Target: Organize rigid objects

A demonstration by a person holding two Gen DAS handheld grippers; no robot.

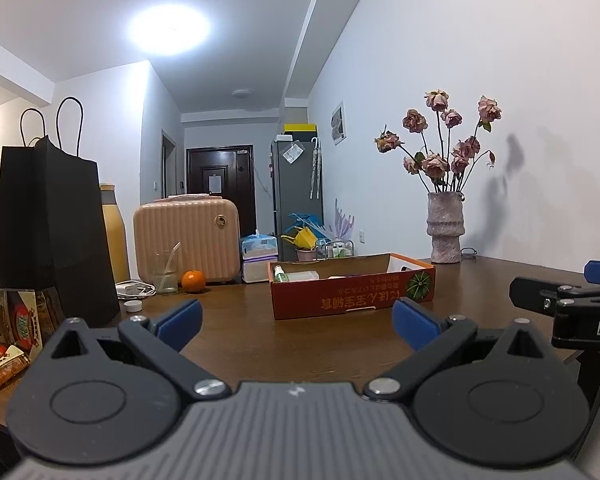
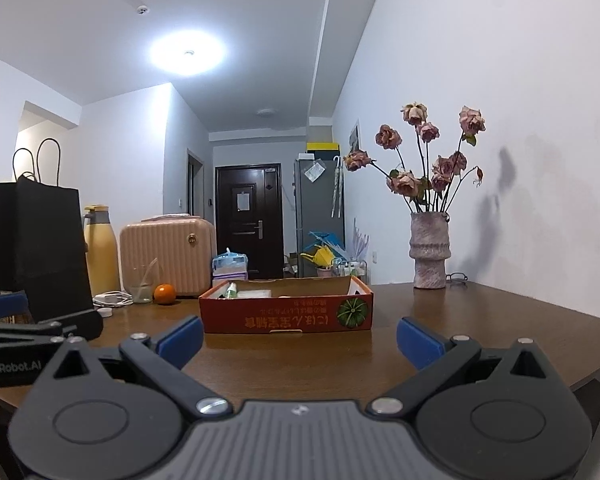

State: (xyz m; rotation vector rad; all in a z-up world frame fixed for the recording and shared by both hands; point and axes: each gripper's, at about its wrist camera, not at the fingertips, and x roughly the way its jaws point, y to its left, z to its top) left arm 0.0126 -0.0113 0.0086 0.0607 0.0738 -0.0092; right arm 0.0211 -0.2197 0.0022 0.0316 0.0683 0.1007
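From the left wrist camera, the left gripper (image 1: 298,326) hovers low over a dark brown wooden table (image 1: 300,344); its two blue-padded fingers (image 1: 180,320) stand wide apart with nothing between them. Ahead lies one shallow orange cardboard box (image 1: 352,292), rectangular, printed with a green melon and pale lettering. One small clear bottle with a green label (image 1: 281,274) lies inside near the box's left end, next to a pale flat item I cannot identify. Left of the box sit one round orange (image 1: 193,281), one clear drinking glass with a straw (image 1: 165,272), one white bottle cap (image 1: 133,306), one ribbed peach hard-shell case (image 1: 188,238), one yellow flask (image 1: 114,232) and one matte black paper bag (image 1: 56,236) with two looped handles. One rough, speckled stone-look vase (image 1: 445,226) of dried pink roses stands at the far right by the wall. The right gripper (image 1: 564,304) shows at the right edge.

From the right wrist camera, the right gripper (image 2: 300,340) likewise has its two blue fingers (image 2: 418,340) spread wide and empty. The same cardboard box (image 2: 286,314) sits just ahead, centred, the bottle (image 2: 231,290) inside at its left. The orange (image 2: 164,294), glass (image 2: 142,284), case (image 2: 166,254), flask (image 2: 100,252), bag (image 2: 40,248) and vase (image 2: 429,252) appear once each. One pair of thin-framed glasses (image 2: 456,278) lies beside the vase. The left gripper (image 2: 32,332) enters at left.
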